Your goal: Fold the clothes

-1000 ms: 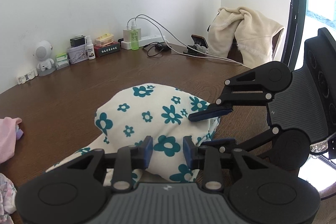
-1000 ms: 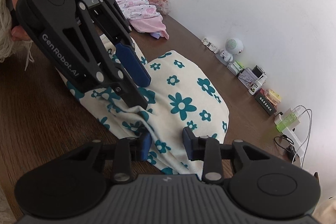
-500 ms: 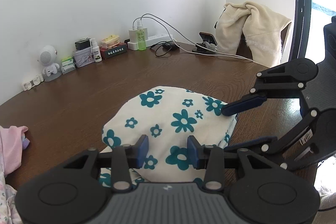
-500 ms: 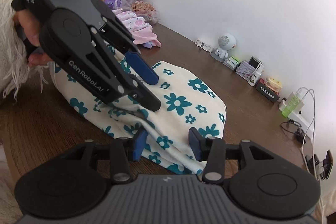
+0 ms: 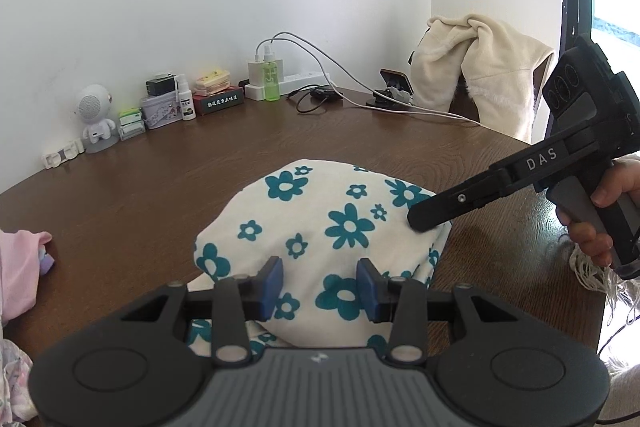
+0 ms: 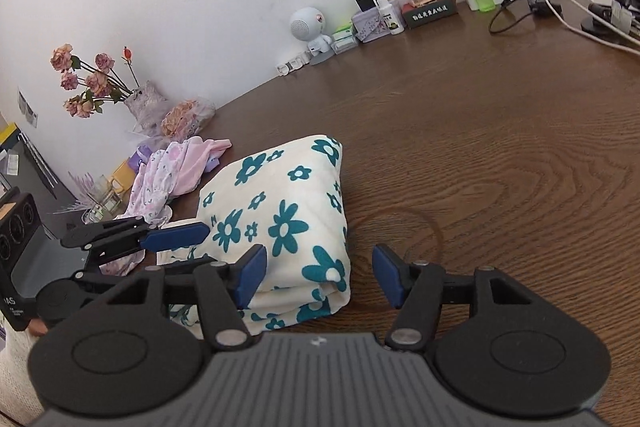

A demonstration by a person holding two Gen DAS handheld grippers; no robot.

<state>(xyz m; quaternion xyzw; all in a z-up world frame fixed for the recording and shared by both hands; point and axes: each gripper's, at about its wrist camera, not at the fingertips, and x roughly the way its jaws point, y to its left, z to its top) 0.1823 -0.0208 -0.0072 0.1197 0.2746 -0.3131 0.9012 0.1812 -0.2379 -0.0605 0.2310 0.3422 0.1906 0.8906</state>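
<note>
A cream cloth with teal flowers (image 5: 320, 223) lies folded in a thick bundle on the brown table (image 5: 160, 187). My left gripper (image 5: 319, 285) hovers over its near edge, jaws apart, pads not pressing the fabric. In the right wrist view the left gripper (image 6: 176, 247) sits at the bundle's left side. My right gripper (image 6: 320, 275) is over the near right corner of the cloth (image 6: 280, 211); its jaws are opening and nothing is gripped between them. In the left wrist view the right gripper (image 5: 430, 217) shows edge-on at the cloth's right edge, held by a hand (image 5: 600, 227).
A pile of pink floral clothes (image 6: 168, 179) lies left of the bundle. Dried flowers in a vase (image 6: 92, 83), a small robot figure (image 5: 96, 119), boxes, a power strip (image 5: 288, 83) with cables and a phone stand line the wall. A cream jacket (image 5: 480, 67) hangs on a chair.
The right gripper rolled, slid toward the cloth's right corner and widened its jaws. The left gripper's jaws opened a little. The cloth stayed where it was.
</note>
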